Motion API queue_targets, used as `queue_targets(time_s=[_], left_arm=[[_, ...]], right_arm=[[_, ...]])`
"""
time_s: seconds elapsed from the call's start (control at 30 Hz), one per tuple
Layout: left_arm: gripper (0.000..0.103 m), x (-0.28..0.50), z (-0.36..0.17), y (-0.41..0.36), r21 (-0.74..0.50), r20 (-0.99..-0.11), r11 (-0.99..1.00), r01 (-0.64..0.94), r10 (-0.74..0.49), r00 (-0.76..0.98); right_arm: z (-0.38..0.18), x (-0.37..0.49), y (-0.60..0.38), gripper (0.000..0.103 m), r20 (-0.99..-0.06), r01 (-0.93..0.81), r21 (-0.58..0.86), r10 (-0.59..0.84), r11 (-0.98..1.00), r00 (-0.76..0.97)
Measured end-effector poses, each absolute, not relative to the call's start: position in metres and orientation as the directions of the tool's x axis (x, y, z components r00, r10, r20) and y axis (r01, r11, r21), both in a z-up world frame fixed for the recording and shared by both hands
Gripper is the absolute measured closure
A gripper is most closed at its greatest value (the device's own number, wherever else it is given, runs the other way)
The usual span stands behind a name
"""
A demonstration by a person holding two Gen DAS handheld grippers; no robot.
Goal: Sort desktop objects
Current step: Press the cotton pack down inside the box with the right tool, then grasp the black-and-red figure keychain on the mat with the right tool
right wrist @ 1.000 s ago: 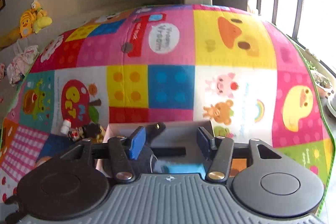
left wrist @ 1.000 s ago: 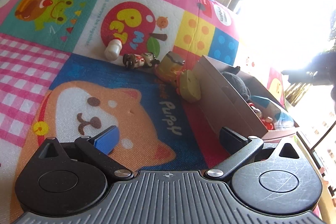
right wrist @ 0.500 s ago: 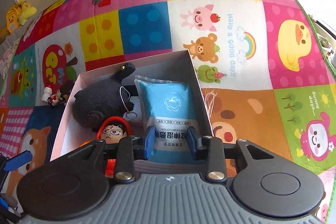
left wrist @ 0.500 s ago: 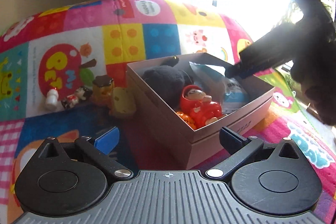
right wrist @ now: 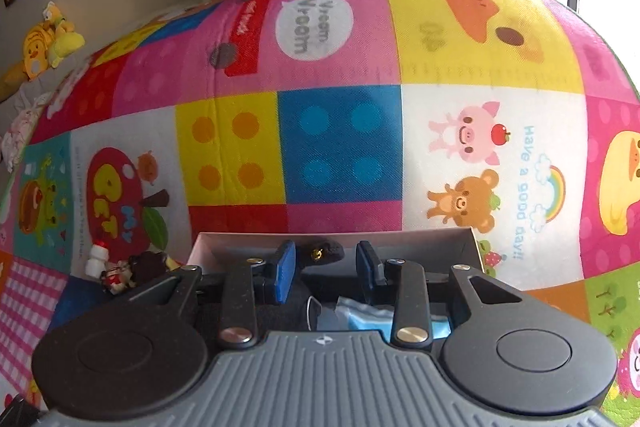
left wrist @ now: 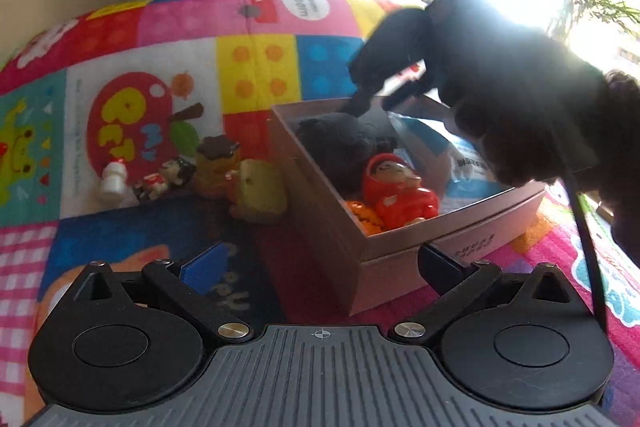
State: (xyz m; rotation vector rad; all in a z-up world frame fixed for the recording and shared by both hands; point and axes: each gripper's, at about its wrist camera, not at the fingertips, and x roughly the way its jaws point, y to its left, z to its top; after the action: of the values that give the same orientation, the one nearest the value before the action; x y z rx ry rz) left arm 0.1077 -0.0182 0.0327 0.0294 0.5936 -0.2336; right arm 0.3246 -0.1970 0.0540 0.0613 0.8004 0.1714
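**Count at the box: four things in, four out**

One cardboard box (left wrist: 404,255) sits on the patchwork play mat (left wrist: 256,67).

Inside the box, four things:
- one black plush toy (left wrist: 340,143), at the far-left end
- one red figure (left wrist: 396,187), near the front wall
- one orange piece (left wrist: 364,217) just beside the red figure; too little of it shows to say what it is
- one blue wet-wipe pack (left wrist: 460,163), on the right side, partly hidden by the right tool

Outside the box, four small things in a loose row on the mat, to the box's left:
- one white bottle-shaped toy (left wrist: 114,181), farthest from the box
- one small dark-haired figure (left wrist: 168,177), lying on its side next to the bottle toy
- one brown-topped pudding-shaped toy (left wrist: 214,163)
- one yellow toy (left wrist: 258,195), touching or nearly touching the box's left wall

Tools, two:
- left gripper (left wrist: 320,267): jaws spread wide, nothing between them. It hangs in front of the box's near corner.
- right gripper (right wrist: 325,269): fingers drawn in to a narrow gap, nothing pinched. In its own view the plush's end sits just beyond the tips; in the left view the tips hang over the far end of the box, above the plush. Contact with the plush: cannot tell.

A dark backlit hand (left wrist: 532,131) holds the right tool.
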Motion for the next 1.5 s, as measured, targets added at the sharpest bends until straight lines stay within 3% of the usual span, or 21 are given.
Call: queue_targets(time_s=[0.13, 0.4, 0.77, 0.87, 0.93, 1.0, 1.07, 1.1, 1.27, 1.5], left_arm=[[0.0, 0.1, 0.031, 0.016, -0.085, -0.56, 0.985, 0.153, -0.174, 0.81], [0.0, 0.092, 0.023, 0.079, -0.251, -0.569, 0.967, -0.036, -0.117, 0.814], [0.0, 0.079, 0.033, 0.081, -0.256, -0.52, 0.967, 0.0, -0.138, 0.843], [0.0, 0.077, 0.033, 0.085, -0.26, -0.516, 0.965, -0.009, -0.131, 0.846], [0.0, 0.076, 0.031, 0.09, -0.255, -0.515, 0.967, -0.021, -0.117, 0.849], [0.0, 0.075, 0.029, 0.096, -0.249, -0.521, 0.968, -0.04, -0.099, 0.848], [0.0, 0.076, 0.025, 0.103, -0.247, -0.529, 0.966, -0.071, -0.074, 0.845], [0.0, 0.075, 0.024, 0.105, -0.247, -0.532, 0.965, -0.087, -0.06, 0.845], [0.0, 0.069, 0.016, 0.115, -0.249, -0.533, 0.961, -0.123, -0.03, 0.846], [0.0, 0.061, 0.014, 0.11, -0.257, -0.496, 0.965, -0.05, -0.088, 0.864]], right_arm=[[0.03, 0.344, -0.21, 0.072, -0.791, -0.037, 0.161, 0.152, 0.986, 0.592], [0.073, 0.322, -0.214, 0.072, -0.682, -0.127, 0.251, 0.268, 0.96, 0.681], [0.03, 0.355, -0.207, 0.072, -0.813, 0.004, 0.168, 0.136, 0.986, 0.567], [0.036, 0.348, -0.212, 0.072, -0.802, 0.021, 0.172, 0.128, 0.985, 0.584], [0.062, 0.329, -0.212, 0.07, -0.733, -0.006, 0.178, 0.136, 0.984, 0.666], [0.093, 0.307, -0.205, 0.063, -0.652, -0.068, 0.17, 0.164, 0.983, 0.74], [0.118, 0.291, -0.192, 0.044, -0.594, -0.141, 0.172, 0.217, 0.975, 0.775], [0.128, 0.286, -0.182, 0.043, -0.581, -0.18, 0.171, 0.247, 0.969, 0.775], [0.12, 0.284, -0.112, 0.042, -0.657, -0.31, 0.177, 0.347, 0.934, 0.669], [0.066, 0.301, -0.027, 0.042, -0.75, -0.344, -0.001, 0.227, 0.939, 0.622]])
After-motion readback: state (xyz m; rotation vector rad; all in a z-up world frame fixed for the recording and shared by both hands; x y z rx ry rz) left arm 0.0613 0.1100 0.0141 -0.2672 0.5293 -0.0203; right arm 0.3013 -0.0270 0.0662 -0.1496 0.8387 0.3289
